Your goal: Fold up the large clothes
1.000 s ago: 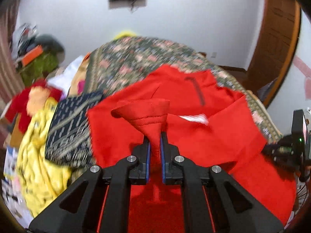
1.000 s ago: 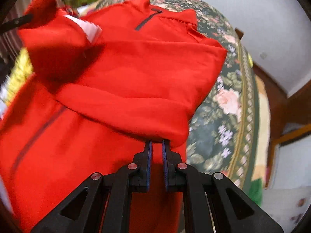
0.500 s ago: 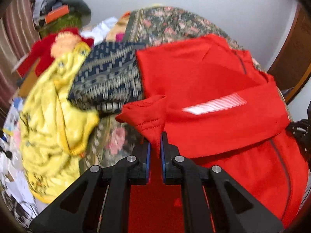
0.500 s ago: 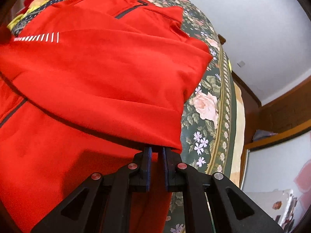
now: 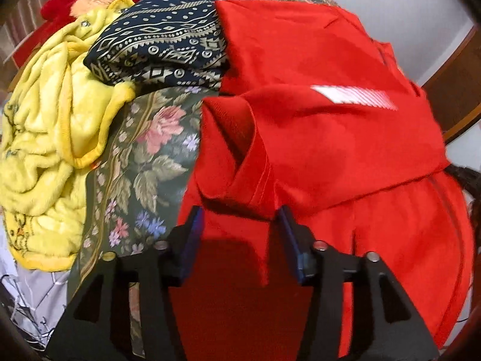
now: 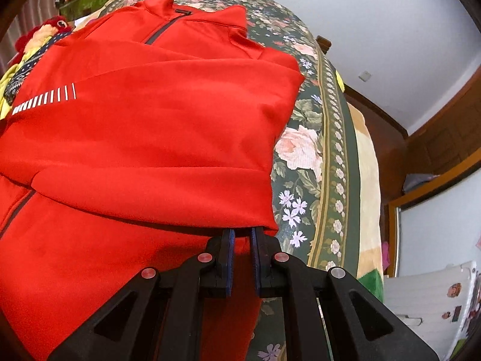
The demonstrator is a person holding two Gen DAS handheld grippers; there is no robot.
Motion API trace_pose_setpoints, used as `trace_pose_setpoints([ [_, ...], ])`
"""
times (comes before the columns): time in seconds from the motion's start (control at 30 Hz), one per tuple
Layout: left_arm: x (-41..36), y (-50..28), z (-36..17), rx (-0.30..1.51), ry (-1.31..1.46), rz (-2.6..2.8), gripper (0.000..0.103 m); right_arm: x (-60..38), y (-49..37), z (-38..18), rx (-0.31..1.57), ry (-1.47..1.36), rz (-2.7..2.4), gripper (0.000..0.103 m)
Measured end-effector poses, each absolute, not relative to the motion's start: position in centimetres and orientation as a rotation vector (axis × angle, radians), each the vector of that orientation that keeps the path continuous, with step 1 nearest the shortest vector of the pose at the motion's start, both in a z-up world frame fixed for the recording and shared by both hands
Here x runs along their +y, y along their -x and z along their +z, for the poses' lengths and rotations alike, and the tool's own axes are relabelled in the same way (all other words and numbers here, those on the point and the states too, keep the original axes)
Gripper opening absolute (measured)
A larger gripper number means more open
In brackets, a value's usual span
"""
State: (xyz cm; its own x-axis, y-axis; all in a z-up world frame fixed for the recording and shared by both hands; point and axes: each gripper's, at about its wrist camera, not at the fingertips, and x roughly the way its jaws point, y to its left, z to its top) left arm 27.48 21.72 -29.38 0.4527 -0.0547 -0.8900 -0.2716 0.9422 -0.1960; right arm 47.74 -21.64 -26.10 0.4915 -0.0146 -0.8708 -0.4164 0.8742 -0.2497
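Since half a second ago, left gripper (image 5: 240, 222) is spreading, releasing the cuff (image 5: 240, 180); right gripper (image 6: 241, 242) is nipping the jacket (image 6: 156, 126) fold on the bed (image 6: 303, 150). Withdrawing straight back should keep the sleeve flat.

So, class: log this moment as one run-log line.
left claw: open, cuff free | right claw: shut on red jacket | sleeve folded across | bed

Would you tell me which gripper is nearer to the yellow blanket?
Left. The left gripper sits at the jacket's cuff, with the yellow blanket just across the floral cover. The right gripper is at the jacket's opposite edge, far from it.
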Motion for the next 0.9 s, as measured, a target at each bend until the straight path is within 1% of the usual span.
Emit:
trace_pose_setpoints([
  [0.1, 20.7, -27.1, -29.8, 1.097, 0.240, 0.157, 0.058, -21.8, -47.7, -26.1, 1.026, 0.486, 0.223, 0.006],
  [0.17, 20.4, -27.1, -29.9, 1.102, 0.229, 0.171, 0.059, -22.4, -47.6, -26.1, 1.020, 0.517, 0.174, 0.006],
  [0.2, 20.4, -27.1, -30.1, 1.108, 0.235, 0.176, 0.060, -22.9, -47.6, -26.1, 1.016, 0.531, 0.145, 0.015],
  [0.23, 20.4, -27.2, -30.2, 1.111, 0.238, 0.180, 0.060, -23.7, -47.6, -25.9, 0.995, 0.539, 0.105, 0.029],
  [0.27, 20.4, -27.2, -30.3, 1.112, 0.238, 0.182, 0.061, -24.5, -47.6, -25.6, 0.960, 0.548, 0.049, 0.072],
  [0.3, 20.4, -27.3, -30.4, 1.113, 0.233, 0.184, 0.062, -25.3, -47.7, -25.3, 0.931, 0.545, 0.020, 0.087],
  [0.43, 20.2, -27.3, -30.2, 1.111, 0.212, 0.198, 0.062, -27.5, -47.5, -24.1, 0.994, 0.401, 0.101, 0.087],
  [0.57, 19.6, -27.6, -28.7, 1.113, 0.164, 0.197, 0.062, -26.4, -45.6, -22.2, 0.929, 0.433, 0.150, 0.087],
  [0.77, 17.9, -28.1, -22.5, 0.974, 0.074, 0.168, 0.062, -24.1, -44.8, -19.2, 0.873, 0.386, 0.258, 0.087],
  [0.9, 17.3, -30.8, -18.3, 0.886, 0.026, 0.135, 0.062, -22.7, -45.7, -16.7, 0.833, 0.315, 0.316, 0.088],
])
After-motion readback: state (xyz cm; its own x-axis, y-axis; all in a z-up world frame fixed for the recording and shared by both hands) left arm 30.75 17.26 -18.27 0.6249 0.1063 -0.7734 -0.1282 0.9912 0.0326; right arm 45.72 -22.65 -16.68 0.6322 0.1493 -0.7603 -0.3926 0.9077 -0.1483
